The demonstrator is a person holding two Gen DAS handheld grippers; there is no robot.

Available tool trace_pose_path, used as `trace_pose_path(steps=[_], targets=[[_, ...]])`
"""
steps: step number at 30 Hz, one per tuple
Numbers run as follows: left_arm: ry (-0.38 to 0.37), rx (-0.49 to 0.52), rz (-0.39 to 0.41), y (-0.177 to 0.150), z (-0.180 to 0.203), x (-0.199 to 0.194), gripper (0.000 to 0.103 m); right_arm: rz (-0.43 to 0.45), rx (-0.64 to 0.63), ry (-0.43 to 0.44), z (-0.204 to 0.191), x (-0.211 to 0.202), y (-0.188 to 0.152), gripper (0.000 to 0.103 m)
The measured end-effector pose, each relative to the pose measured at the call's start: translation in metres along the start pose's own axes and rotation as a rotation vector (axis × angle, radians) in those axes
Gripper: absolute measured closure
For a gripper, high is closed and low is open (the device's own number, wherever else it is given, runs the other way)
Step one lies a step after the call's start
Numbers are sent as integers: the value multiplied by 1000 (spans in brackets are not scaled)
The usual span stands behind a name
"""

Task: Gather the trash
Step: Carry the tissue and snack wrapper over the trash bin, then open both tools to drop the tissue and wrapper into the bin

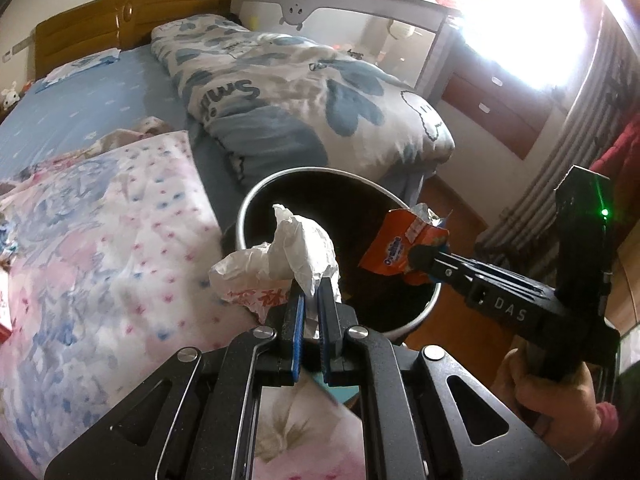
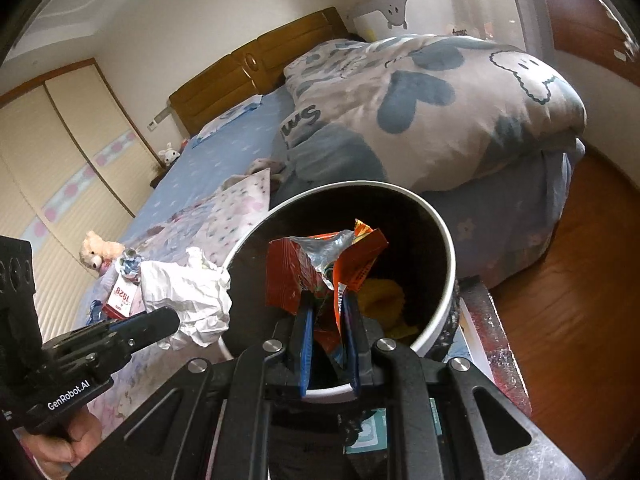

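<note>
A: Closest in, the left tool [image 1: 313, 300] has its blue pads pinched tight on a crumpled white paper bag with red print [image 1: 280, 266], held at the near-left rim of the round black bin with a white rim [image 1: 256, 196], partly over the pink floral quilt [image 1: 100, 240].

B: So opening there may drop it on the bed, not in the bin?

A: Likely. The right tool [image 2: 326, 308] is safer: pointing down over the bin mouth, clamped on a torn orange foil snack wrapper [image 2: 320, 264].

B: Unless foil clings to a pad.

Wooden headboard [image 1: 120, 16], blue-sheeted bed [image 1: 88, 108], bright window [image 1: 520, 20], wooden floor [image 2: 580, 300]
</note>
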State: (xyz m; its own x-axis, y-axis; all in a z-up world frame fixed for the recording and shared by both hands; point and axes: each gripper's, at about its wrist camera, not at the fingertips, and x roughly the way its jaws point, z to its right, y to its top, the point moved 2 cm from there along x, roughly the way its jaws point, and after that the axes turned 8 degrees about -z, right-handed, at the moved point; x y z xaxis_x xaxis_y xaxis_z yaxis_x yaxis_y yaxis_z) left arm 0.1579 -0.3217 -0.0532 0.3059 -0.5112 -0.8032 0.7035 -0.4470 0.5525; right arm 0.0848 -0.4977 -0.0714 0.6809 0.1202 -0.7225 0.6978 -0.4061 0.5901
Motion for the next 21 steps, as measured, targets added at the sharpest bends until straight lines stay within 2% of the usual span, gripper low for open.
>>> trace_pose_path(steps=[11, 13, 14, 16, 19, 21], targets=[[-19, 17, -42, 14, 7, 22, 97, -23, 14, -4, 12, 9, 10, 89], [-23, 12, -53, 15, 6, 25, 97, -26, 14, -7, 13, 11, 11, 85], [-22, 9, -55, 15, 6, 25, 93, -31, 16, -9, 13, 12, 12, 84], [-29, 4, -60, 14, 5, 25, 89, -37, 26, -13, 16, 15, 13, 80], [-12, -6, -41, 9, 2, 18, 61, -35, 39, -8, 17, 14, 14, 66], [-14, -13, -30, 4, -1, 14, 60, -27, 44, -1, 17, 13, 13, 49]])
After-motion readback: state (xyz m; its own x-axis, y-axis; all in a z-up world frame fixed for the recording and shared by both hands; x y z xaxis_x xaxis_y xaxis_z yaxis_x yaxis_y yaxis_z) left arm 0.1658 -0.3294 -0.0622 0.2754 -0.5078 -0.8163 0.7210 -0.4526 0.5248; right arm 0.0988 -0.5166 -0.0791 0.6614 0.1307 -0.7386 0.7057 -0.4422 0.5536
